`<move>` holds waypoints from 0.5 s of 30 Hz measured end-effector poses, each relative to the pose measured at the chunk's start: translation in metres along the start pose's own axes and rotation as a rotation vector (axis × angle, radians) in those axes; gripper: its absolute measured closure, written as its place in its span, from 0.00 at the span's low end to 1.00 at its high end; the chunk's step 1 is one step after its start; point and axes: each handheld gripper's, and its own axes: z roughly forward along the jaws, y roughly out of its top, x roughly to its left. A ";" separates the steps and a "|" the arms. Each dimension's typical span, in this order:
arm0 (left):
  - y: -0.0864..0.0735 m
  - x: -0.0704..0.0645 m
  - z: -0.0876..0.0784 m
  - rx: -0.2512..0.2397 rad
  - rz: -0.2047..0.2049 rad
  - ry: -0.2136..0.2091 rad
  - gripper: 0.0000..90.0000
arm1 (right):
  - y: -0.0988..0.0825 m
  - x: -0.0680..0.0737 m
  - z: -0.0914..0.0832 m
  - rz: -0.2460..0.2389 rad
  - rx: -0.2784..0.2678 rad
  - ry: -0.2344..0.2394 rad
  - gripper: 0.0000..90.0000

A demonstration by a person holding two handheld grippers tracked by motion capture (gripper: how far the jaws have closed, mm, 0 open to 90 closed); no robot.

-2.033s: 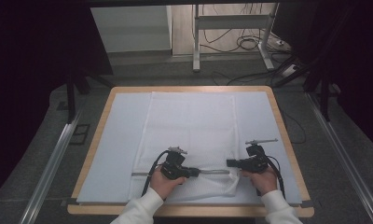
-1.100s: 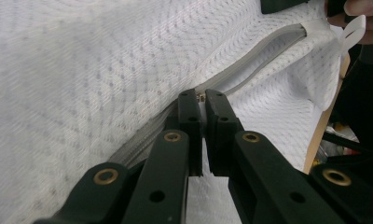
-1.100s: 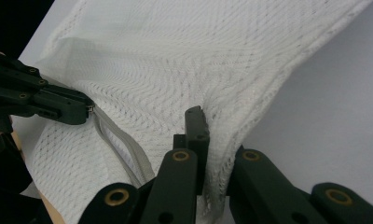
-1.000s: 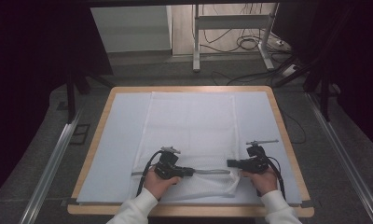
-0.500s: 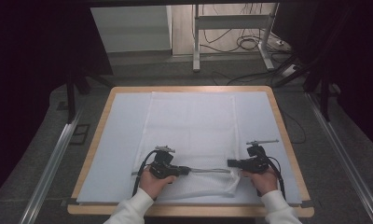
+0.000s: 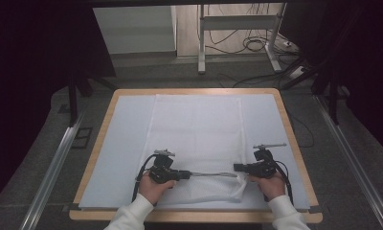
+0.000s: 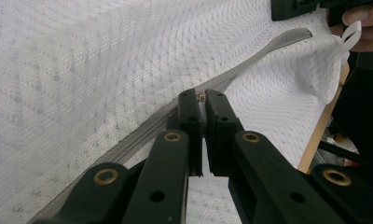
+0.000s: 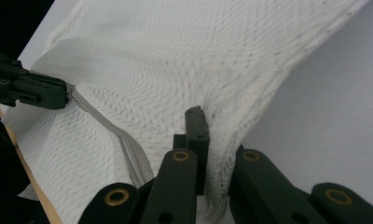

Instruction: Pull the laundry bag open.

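Observation:
A white mesh bag [image 6: 197, 129] lies flat on the table, its grey zipper [image 6: 211, 174] running along the near edge. My left gripper [image 6: 188, 174] is shut on the small zipper pull [image 7: 201, 97], which sits pinched between its black fingertips [image 7: 189, 105]. My right gripper [image 6: 236, 167] is shut on the bag's fabric [image 8: 222, 154] at the zipper's right end, and the mesh hides one of its jaws. The zipper tape [image 7: 254, 63] stretches taut between the two grippers. In the right gripper view, the left gripper [image 8: 65, 95] is at the far left.
The bag rests on a pale blue pad [image 6: 127, 139] set in a wooden-edged table [image 6: 96, 143]. A white loop tag [image 7: 350, 35] hangs at the bag's corner by the right hand. Beyond the table stand a metal frame [image 6: 237, 28] and floor cables [image 6: 256, 45].
My left gripper has slid to the left along the bag's near edge with the zipper pull, so the taut stretch of zipper between the grippers is longer. The right gripper has stayed put.

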 end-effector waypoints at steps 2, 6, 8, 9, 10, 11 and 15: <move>-0.001 0.000 -0.001 0.002 -0.002 0.001 0.97 | 0.000 0.000 0.000 0.001 0.001 0.001 0.98; -0.002 0.001 -0.001 0.003 -0.004 0.002 0.97 | 0.000 0.000 0.000 -0.001 0.002 -0.001 0.98; -0.002 0.002 -0.002 0.003 -0.006 -0.001 0.97 | 0.000 0.000 0.000 -0.003 0.000 -0.001 0.98; -0.002 0.002 -0.002 0.004 -0.006 -0.001 0.97 | 0.000 0.000 0.000 -0.003 0.000 -0.001 0.98; -0.002 0.002 -0.002 0.004 -0.006 0.000 0.97 | 0.000 0.000 0.000 -0.003 0.001 -0.001 0.98; -0.002 0.002 -0.002 0.005 -0.005 0.000 0.97 | 0.000 0.000 0.000 -0.003 0.001 -0.002 0.98; -0.003 0.003 -0.003 0.006 -0.007 0.003 0.97 | 0.000 0.000 -0.001 0.001 0.001 0.000 0.98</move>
